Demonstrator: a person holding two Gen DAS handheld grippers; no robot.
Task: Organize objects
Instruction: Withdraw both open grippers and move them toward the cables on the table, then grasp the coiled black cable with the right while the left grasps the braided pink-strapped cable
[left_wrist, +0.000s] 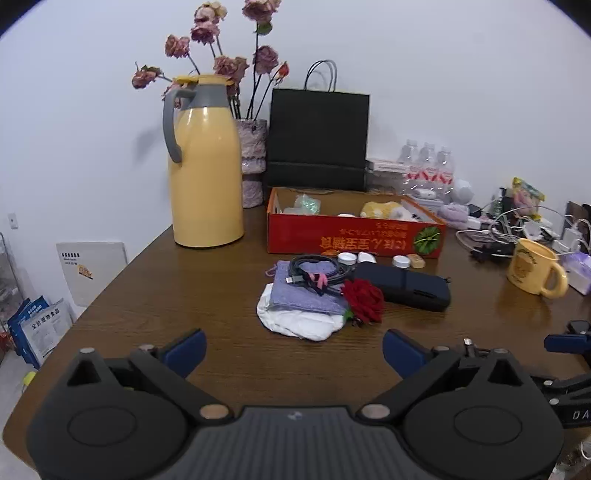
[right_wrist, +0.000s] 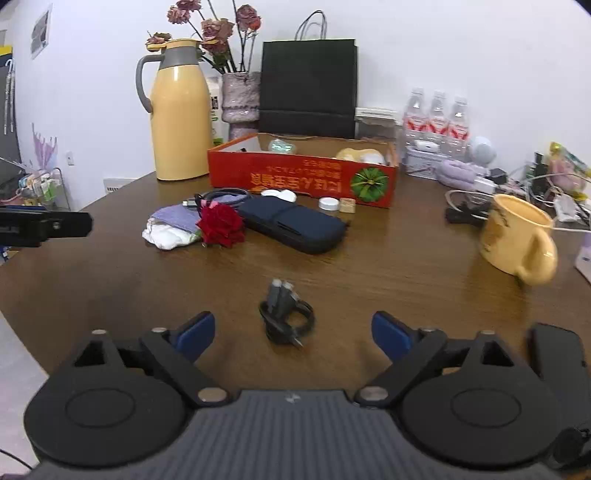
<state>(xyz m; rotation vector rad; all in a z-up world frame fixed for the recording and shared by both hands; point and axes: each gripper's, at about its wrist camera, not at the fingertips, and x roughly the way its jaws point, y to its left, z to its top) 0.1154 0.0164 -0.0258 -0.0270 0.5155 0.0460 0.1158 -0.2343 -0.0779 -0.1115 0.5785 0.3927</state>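
A red cardboard box (left_wrist: 351, 236) (right_wrist: 295, 177) stands open on the brown table, with a few small items inside. In front of it lie a coiled black cable (left_wrist: 317, 275) on a purple cloth (left_wrist: 303, 295), a white cloth (left_wrist: 299, 321), a red rose (left_wrist: 364, 301) (right_wrist: 221, 225), a dark blue pouch (left_wrist: 402, 286) (right_wrist: 295, 223) and small white lids (left_wrist: 400, 261). My left gripper (left_wrist: 293, 349) is open and empty, short of the pile. My right gripper (right_wrist: 293, 330) is open, with a small coiled black cable (right_wrist: 286, 314) lying on the table between its fingertips.
A yellow thermos jug (left_wrist: 203, 166) (right_wrist: 179, 110), a vase of dried flowers (left_wrist: 253, 158) and a black paper bag (left_wrist: 317, 136) stand at the back. A yellow mug (left_wrist: 535, 271) (right_wrist: 517, 236), water bottles (right_wrist: 436, 118) and tangled chargers (left_wrist: 517, 229) fill the right side.
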